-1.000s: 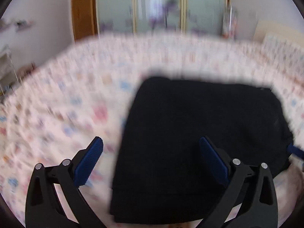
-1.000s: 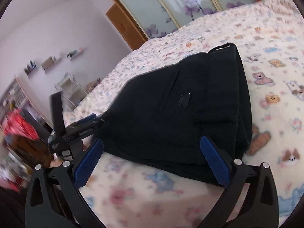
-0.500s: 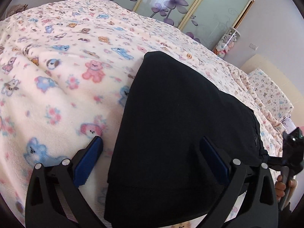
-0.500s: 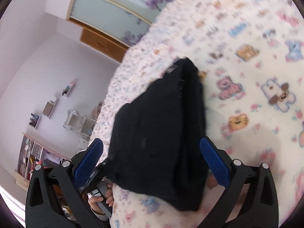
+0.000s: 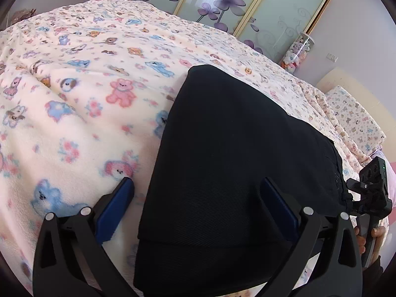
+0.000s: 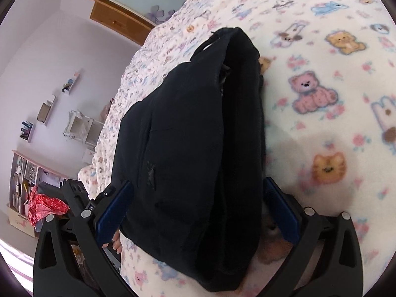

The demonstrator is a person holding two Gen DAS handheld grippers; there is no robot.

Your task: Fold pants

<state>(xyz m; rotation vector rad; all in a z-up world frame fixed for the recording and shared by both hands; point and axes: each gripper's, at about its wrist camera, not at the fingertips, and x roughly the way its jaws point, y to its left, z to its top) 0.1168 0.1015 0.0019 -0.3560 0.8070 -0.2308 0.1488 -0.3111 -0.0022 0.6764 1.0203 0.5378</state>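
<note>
Black pants (image 5: 230, 163) lie folded into a compact stack on the bed, seen flat from the left wrist view and edge-on with stacked layers (image 6: 198, 148) from the right wrist view. My left gripper (image 5: 198, 205) is open, its blue pads straddling the near edge of the stack without closing on it. My right gripper (image 6: 198, 208) is open too, spread wide around the stack's end. The right gripper's body and a hand show at the right edge of the left view (image 5: 371, 198); the left gripper shows low left in the right view (image 6: 81, 198).
The bed's cream blanket (image 5: 74, 99) with cartoon animals spreads all around. Sliding glass wardrobe doors (image 5: 247, 7) stand beyond the bed. A pillow (image 5: 354, 116) lies at the right. Shelves, a desk and red cloth (image 6: 44, 205) stand past the bed's edge.
Both grippers swung around the folded stack; the right view rolled so the stack's layered edge faces it closely. The pants stayed in place, and both grippers stayed open.
</note>
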